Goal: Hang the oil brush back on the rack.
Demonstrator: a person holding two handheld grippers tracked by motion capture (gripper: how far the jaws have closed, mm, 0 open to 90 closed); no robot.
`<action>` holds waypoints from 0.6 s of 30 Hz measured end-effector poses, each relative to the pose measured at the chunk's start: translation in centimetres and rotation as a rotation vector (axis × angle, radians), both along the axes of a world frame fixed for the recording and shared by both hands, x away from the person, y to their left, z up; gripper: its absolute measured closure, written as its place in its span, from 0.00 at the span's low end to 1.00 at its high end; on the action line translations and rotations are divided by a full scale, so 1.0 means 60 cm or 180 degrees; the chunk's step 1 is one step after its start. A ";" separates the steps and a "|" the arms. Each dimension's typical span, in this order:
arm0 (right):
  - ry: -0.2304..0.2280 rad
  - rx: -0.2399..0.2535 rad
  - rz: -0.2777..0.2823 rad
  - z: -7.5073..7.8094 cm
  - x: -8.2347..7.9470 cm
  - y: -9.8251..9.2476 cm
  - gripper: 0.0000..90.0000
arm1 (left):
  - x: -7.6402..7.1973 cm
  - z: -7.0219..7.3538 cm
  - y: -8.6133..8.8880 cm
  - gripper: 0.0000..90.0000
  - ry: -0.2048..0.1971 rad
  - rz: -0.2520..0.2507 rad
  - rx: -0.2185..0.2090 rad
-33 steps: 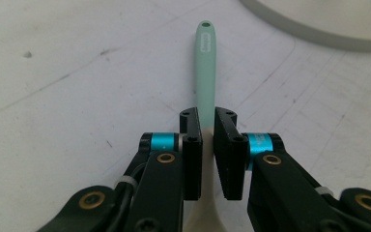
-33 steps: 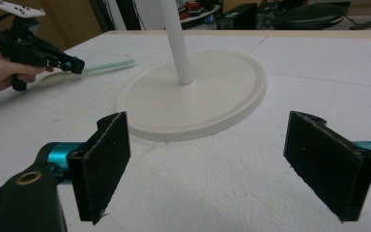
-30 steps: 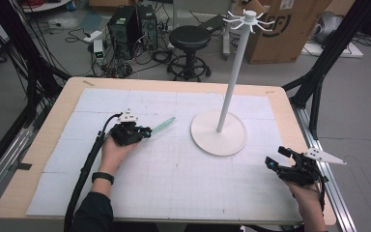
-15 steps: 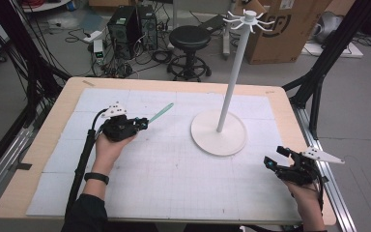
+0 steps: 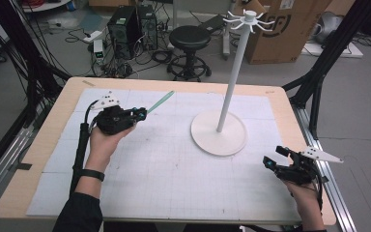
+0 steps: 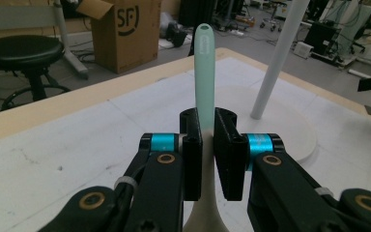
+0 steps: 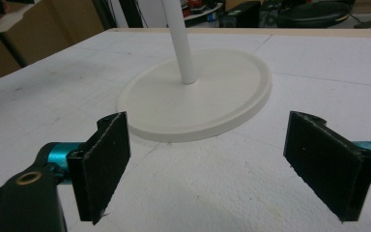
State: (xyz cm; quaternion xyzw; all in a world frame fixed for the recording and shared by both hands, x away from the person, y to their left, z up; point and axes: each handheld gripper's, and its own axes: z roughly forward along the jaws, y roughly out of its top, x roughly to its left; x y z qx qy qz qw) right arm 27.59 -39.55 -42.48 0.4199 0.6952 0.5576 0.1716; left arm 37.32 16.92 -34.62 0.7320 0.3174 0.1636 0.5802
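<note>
Hiding between closed jaws, perhaps a spoon's [image 6: 205, 58] neck

The left gripper [image 5: 137, 115], raised in the person's left hand [image 5: 105, 140], has its jaws clamped nearly together, pointing toward the table's far side. The right gripper [image 5: 274, 163] rests low, jaws spread wide.

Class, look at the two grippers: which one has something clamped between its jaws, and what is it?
The left gripper: its jaws are shut on the pale green handle of a utensil. The right gripper stands wide open with nothing between its jaws.
</note>
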 end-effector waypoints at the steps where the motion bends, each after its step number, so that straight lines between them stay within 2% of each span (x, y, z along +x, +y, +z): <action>1: -0.0009 -0.0002 -0.0002 0.000 0.000 0.000 0.18 | 0.000 0.006 -0.001 0.91 -0.0013 -0.0021 -0.0003; 5: -0.0007 0.0004 -0.0005 0.000 0.000 0.000 0.18 | -0.004 0.032 -0.009 0.91 -0.0064 -0.0052 -0.0078; 14: 0.0006 0.0016 -0.0007 0.000 -0.001 0.000 0.18 | -0.007 0.096 -0.033 0.91 -0.0182 -0.0233 -0.0280; 18: 0.0010 0.0018 -0.0003 0.000 -0.001 -0.001 0.18 | -0.012 0.128 -0.047 0.91 -0.0281 -0.0288 -0.0253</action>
